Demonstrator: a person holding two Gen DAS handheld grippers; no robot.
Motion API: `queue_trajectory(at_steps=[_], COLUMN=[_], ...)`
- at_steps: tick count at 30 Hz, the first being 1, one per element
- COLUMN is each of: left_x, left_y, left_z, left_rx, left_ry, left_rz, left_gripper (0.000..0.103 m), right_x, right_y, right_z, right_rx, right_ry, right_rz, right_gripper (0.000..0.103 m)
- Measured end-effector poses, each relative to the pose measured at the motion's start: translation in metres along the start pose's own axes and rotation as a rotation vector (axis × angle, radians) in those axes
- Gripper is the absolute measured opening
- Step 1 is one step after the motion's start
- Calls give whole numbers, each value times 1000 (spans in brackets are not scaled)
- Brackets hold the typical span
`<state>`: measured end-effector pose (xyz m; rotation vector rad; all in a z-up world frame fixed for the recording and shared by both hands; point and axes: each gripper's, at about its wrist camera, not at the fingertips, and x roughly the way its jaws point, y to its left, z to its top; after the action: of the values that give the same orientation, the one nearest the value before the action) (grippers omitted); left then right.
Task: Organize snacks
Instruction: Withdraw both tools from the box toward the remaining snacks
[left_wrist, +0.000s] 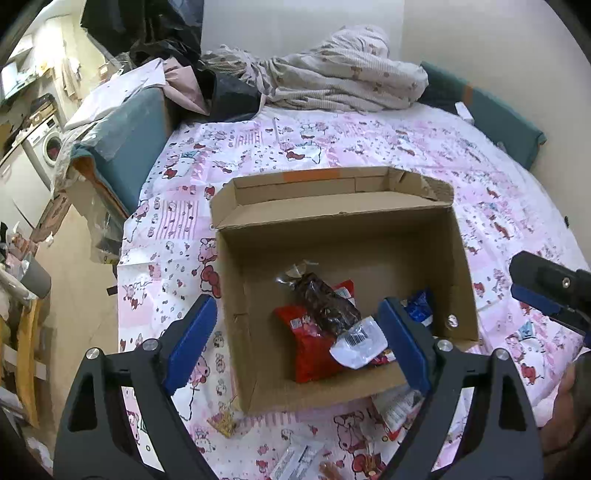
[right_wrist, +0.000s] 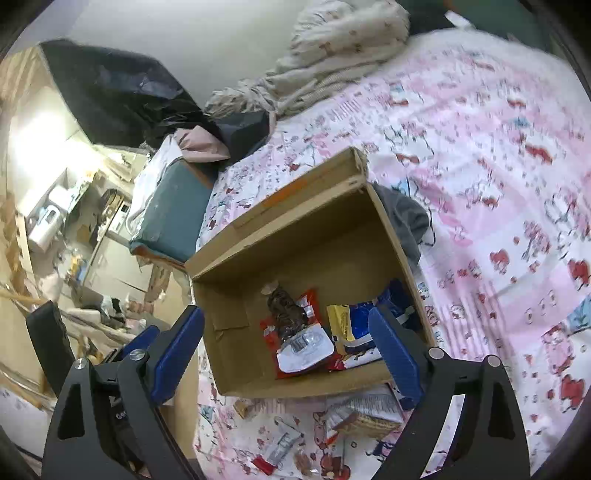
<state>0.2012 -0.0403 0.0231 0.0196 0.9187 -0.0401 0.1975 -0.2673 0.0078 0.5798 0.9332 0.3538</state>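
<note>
**Both tools empty above the box**

Left gripper gapes wide, holding nothing; cardboard box at twelve o'clock holds the red packet; right gripper likewise spread, empty; loose snacks at six o'clock risk sliding away on the soft bedsheet.

box brown | bedsheet pink cartoon print | packet red, probably

Ahead of the open left gripper, the open brown cardboard box has bare floor in its far half; a red snack packet under a clear bag of dark snacks fills the near part. Loose wrapped snacks crowd the pink patterned bedsheet below the right gripper, whose right side is open sheet.
</note>
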Motion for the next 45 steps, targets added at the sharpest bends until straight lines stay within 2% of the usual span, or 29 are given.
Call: queue_trajectory(at_steps=[3, 5, 7, 15, 21, 25, 27, 31, 35, 40, 45], left_x=[-20, -33, -44, -78, -77, -54, -44, -38, -26, 5, 31], left_y=[15, 27, 37, 63, 71, 80, 87, 93, 91, 82, 58], left_z=[-4, -9, -16, -60, -92, -112, -119, -126, -131, -147, -163], left_rx=[-58, -96, -118, -134, -176, -222, -261, -288, -255, -203, -102], left_ry=[-35, -49, -59, -62, -26, 35, 72, 87, 131, 300, 397], left_rz=[-30, -35, -48, -54, -69, -62, -58, -41, 1, -12, -13], left_gripper=[88, 96, 98, 99, 99, 99, 99, 99, 99, 99, 94], right_x=[-15, -26, -38, -61, -61, -48, -37, -29, -28, -26, -30], right_y=[13, 21, 30, 38, 35, 21, 9, 3, 4, -7, -26], right_z=[-9, -17, -30, -84, -113, -128, -133, -135, -135, -132, -127], right_rx=[-40, -68, -115, -183, -220, -219, -156, -137, -143, -87, -7], right_ry=[-13, -17, -27, -13, -16, -4, 32, 45, 35, 48, 43], right_rz=[-28, -39, -56, -97, -101, -76, -62, -92, -105, -109, -112], right_gripper=[93, 93, 93, 94, 95, 96, 96, 96, 96, 96, 96])
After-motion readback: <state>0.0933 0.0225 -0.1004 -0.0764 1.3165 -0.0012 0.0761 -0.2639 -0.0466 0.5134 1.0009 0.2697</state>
